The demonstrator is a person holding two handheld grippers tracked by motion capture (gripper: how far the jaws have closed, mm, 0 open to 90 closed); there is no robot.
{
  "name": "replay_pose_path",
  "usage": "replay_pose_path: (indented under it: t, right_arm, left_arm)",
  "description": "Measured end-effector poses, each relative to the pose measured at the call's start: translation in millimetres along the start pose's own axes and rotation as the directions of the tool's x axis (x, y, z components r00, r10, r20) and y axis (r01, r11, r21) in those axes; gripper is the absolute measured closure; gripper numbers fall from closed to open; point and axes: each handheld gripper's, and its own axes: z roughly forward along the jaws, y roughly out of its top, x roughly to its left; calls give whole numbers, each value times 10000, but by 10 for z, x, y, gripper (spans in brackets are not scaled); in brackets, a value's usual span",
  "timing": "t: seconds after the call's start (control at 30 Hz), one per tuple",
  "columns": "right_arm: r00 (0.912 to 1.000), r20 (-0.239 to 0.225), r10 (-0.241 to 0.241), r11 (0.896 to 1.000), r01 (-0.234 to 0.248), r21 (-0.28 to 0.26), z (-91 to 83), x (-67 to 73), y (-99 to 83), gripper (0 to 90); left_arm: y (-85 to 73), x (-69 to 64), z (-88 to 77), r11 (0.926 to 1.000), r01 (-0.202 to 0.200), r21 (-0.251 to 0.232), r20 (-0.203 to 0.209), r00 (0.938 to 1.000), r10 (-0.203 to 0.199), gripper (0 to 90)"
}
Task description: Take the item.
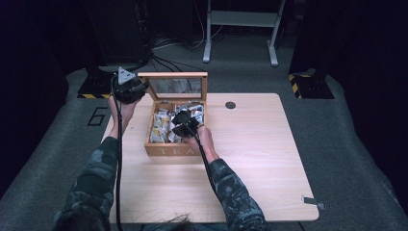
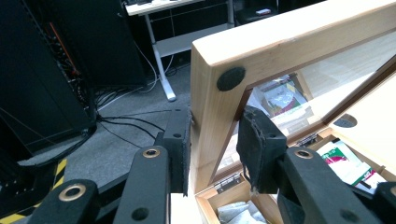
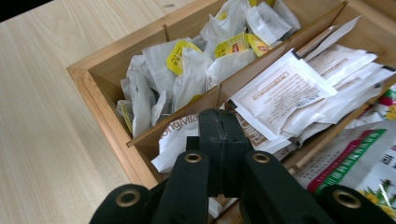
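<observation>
A wooden tea box (image 1: pixel 166 150) stands on the table with its glass lid (image 1: pixel 177 75) raised upright. Its compartments hold several tea packets (image 3: pixel 187 65). My left gripper (image 1: pixel 129 86) is at the lid's left corner. In the left gripper view its jaws (image 2: pixel 212 140) straddle the lid's wooden frame (image 2: pixel 210 84), with the pads (image 2: pixel 180 140) against it. My right gripper (image 1: pixel 184 122) is down inside the box. There its jaws (image 3: pixel 219 126) are pressed together over a white packet (image 3: pixel 175 135). I cannot tell whether any packet is pinched.
The light wooden table (image 1: pixel 260 154) has bare room right of the box and a round cable hole (image 1: pixel 230 105). A metal clip (image 1: pixel 312 201) sits at its front right corner. Grey carpet, cables and a white desk frame (image 1: pixel 240 29) lie beyond.
</observation>
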Motion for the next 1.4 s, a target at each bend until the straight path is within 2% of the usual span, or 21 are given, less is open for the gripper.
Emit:
replay_pose_path:
  t: [0.07,0.27,0.33,0.43,0.5,0.67,0.7,0.73,1.0,1.23,1.4]
  right_arm:
    - [9999,-10,-120,9999,120,-53,-56,-21,-5,900]
    - [10000,-21,20,9984,-21,-560,-198,-37,-18,900]
    - [10000,68,-50,9981,54,-619,-259,-35,-17,900]
    - [9999,64,129,9963,-123,-850,-342,-26,-26,900]
    - [9999,-38,101,9963,-104,-856,-410,-35,-32,900]
    - [9999,30,140,9906,-135,-1365,-571,-61,-79,900]
    - [10000,90,27,9881,-12,-1540,-599,-80,-92,900]
    - [9996,99,258,9886,-240,-1485,-636,-72,-104,900]
    - [9982,431,426,9818,-339,-1867,-920,-188,-249,900]
    - [9960,695,560,9765,-402,-2115,-1083,-281,-377,900]
    - [9927,847,857,9721,-647,-2256,-1175,-340,-472,900]
  left_arm:
    - [-1,-1,-1,10000,4,-4,-2,10000,-4,652]
    - [-5,-1,-5,10000,-24,12,-2,10000,24,652]
    - [-8,-2,-7,10000,-40,8,1,10000,40,653]
    - [-7,-2,-8,10000,-58,21,7,10000,58,652]
    - [-6,-2,-9,10000,-75,26,7,10000,75,652]
    - [-7,-4,-7,10000,-77,-1,-13,10000,77,652]
    - [-9,-7,-3,10000,-76,-50,-49,10000,76,653]
    - [-9,-8,-2,10000,-70,-54,-61,10000,69,653]
    - [-7,-7,-1,10000,-69,-43,-56,10000,69,653]
    - [-7,-8,-1,10000,-81,-42,-59,9999,81,653]
    - [-6,-10,-5,10000,-89,-8,-53,9999,89,653]
